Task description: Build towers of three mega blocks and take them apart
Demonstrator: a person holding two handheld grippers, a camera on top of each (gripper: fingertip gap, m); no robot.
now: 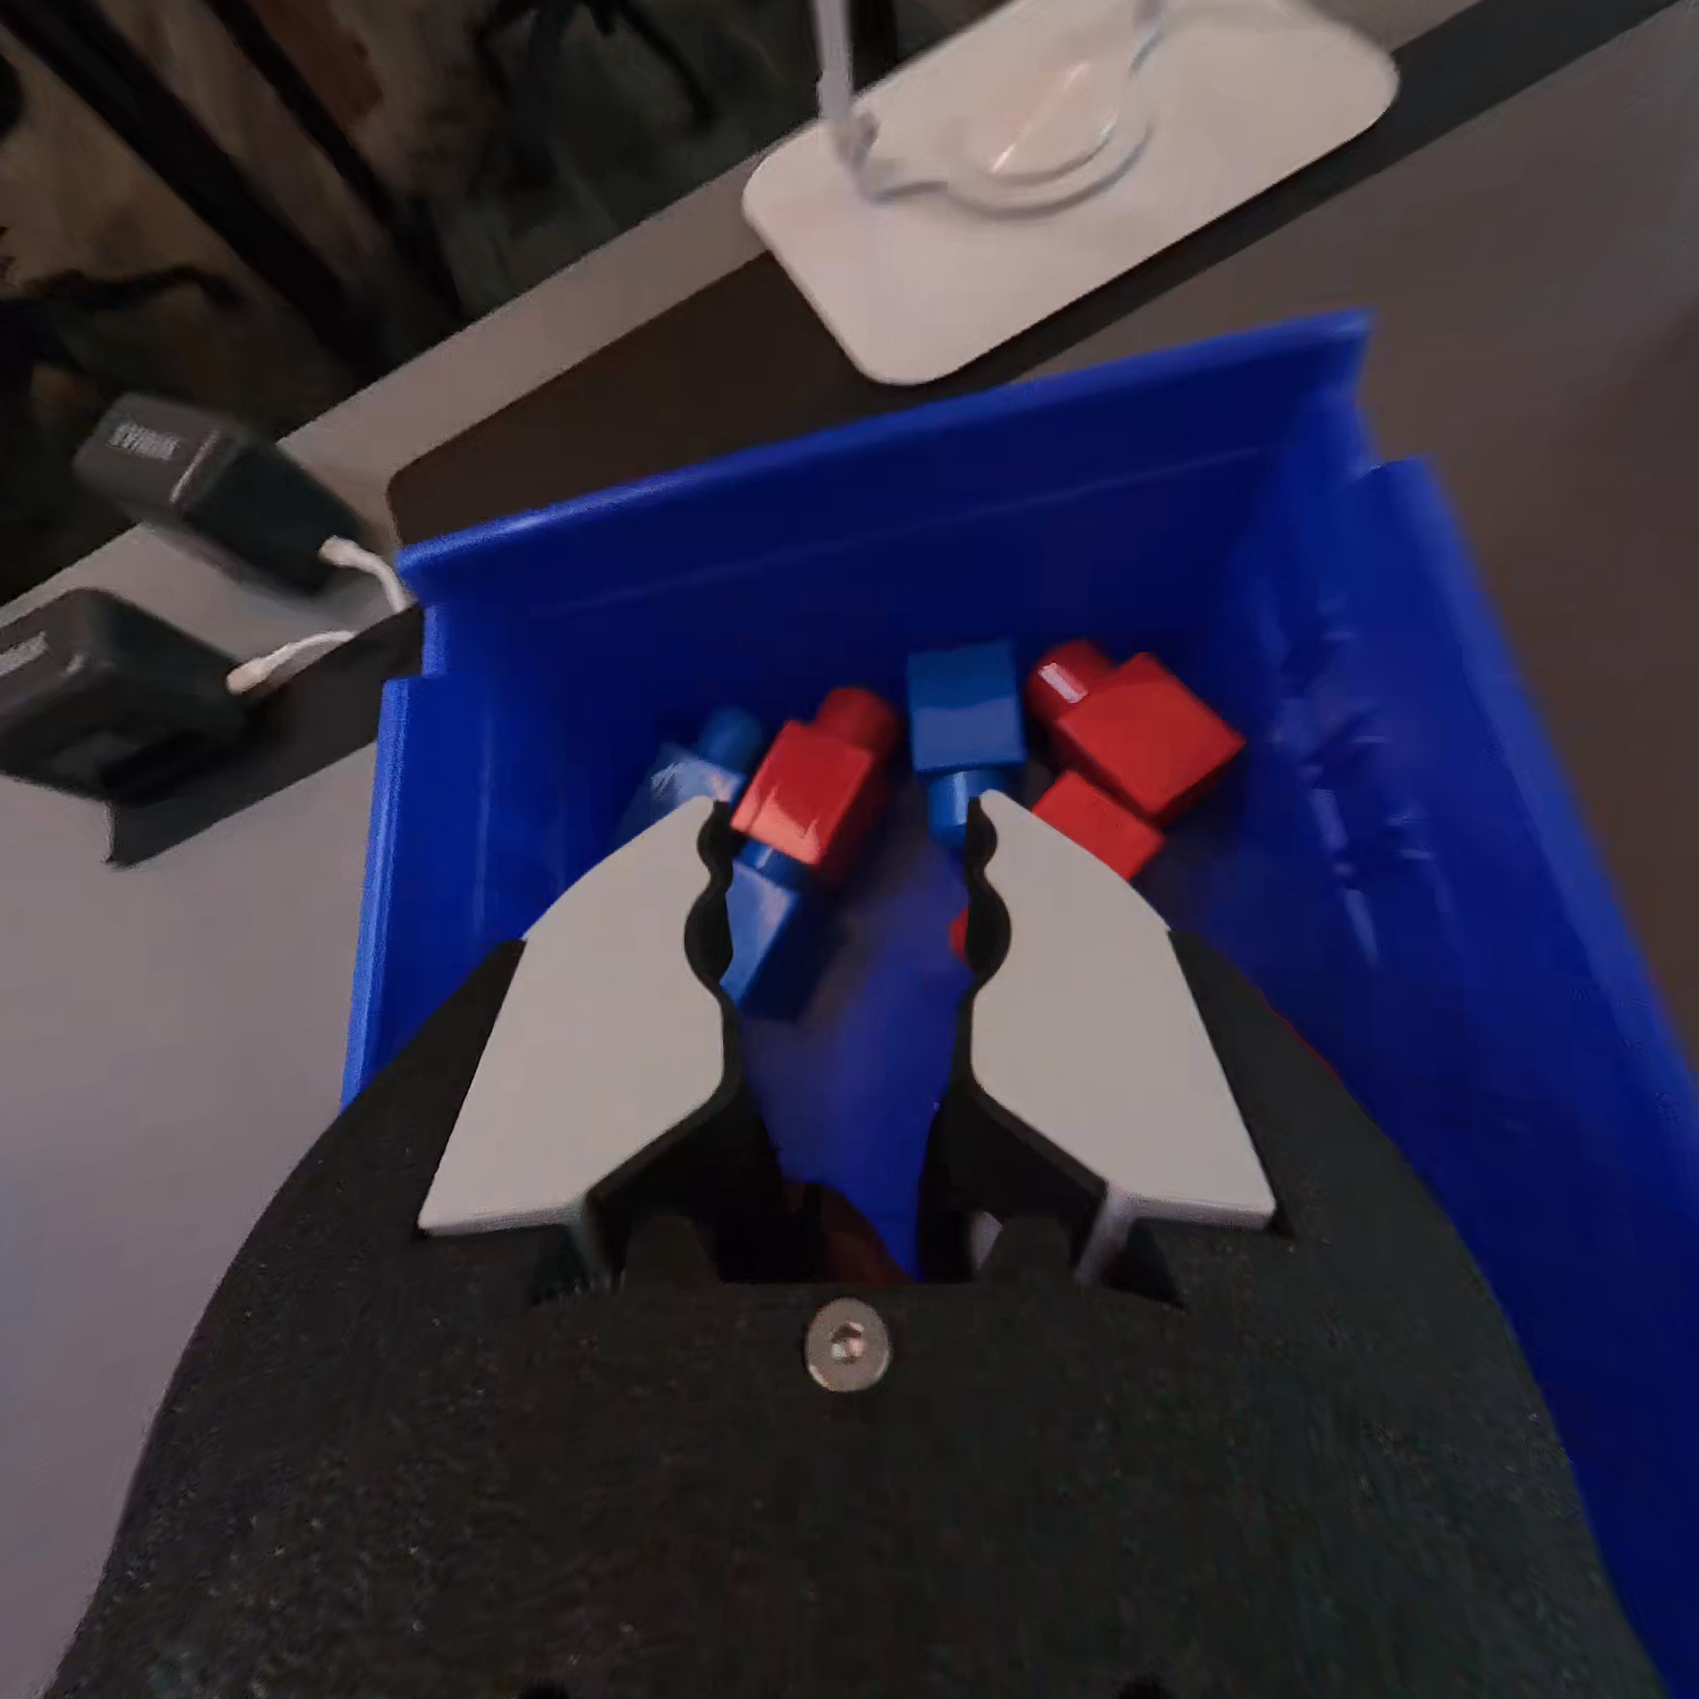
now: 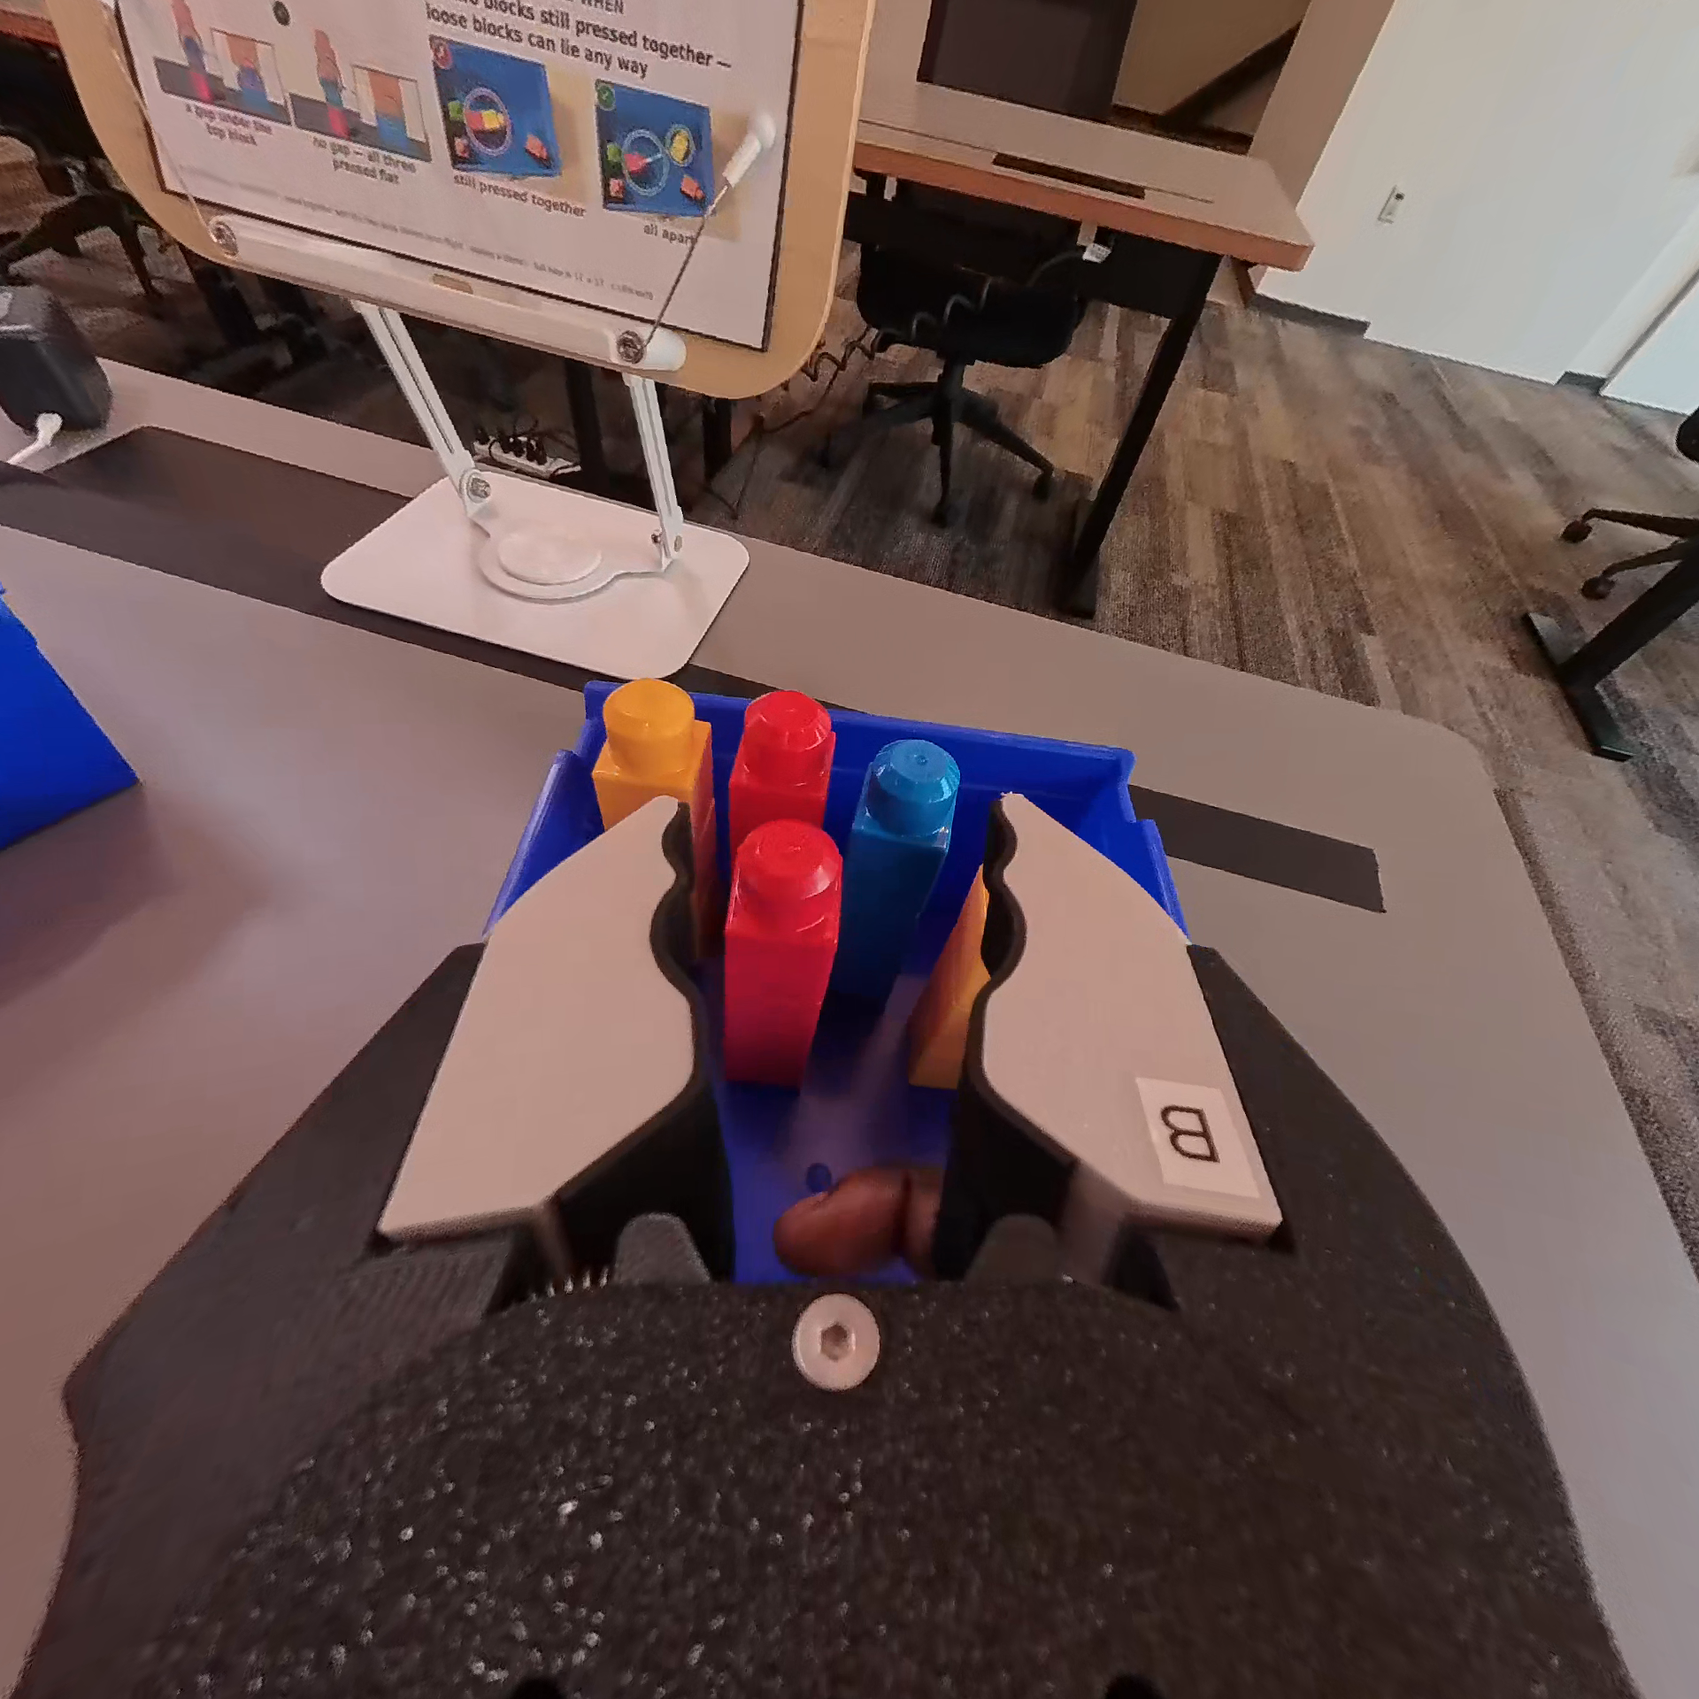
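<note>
In the left wrist view my left gripper [image 1: 841, 809] is open and empty above a blue bin [image 1: 919, 515]. Several loose red and blue mega blocks lie in it: a red block [image 1: 818, 791] on a blue one [image 1: 772, 929] between my fingers, another blue block [image 1: 961, 708] and a red one [image 1: 1140, 735] farther back. In the right wrist view my right gripper [image 2: 837, 818] is open above a second blue bin [image 2: 1057, 763]. Towers stand upright in it: a red one [image 2: 781, 947] between my fingers, a blue one [image 2: 896, 864], a red one [image 2: 781, 763] and an orange one [image 2: 653, 754] behind. An orange block [image 2: 947, 1002] sits by my right finger.
A white stand base [image 2: 542, 579] holding an instruction board [image 2: 478, 138] sits at the table's far edge; it also shows in the left wrist view [image 1: 1057, 184]. Two black chargers [image 1: 211, 496] with white cables lie at far left. The left bin's corner [image 2: 46, 735] shows at left. A brown object [image 2: 855, 1223] lies in the right bin's near end. Spacing between my two grippers at the tips: around 45 cm.
</note>
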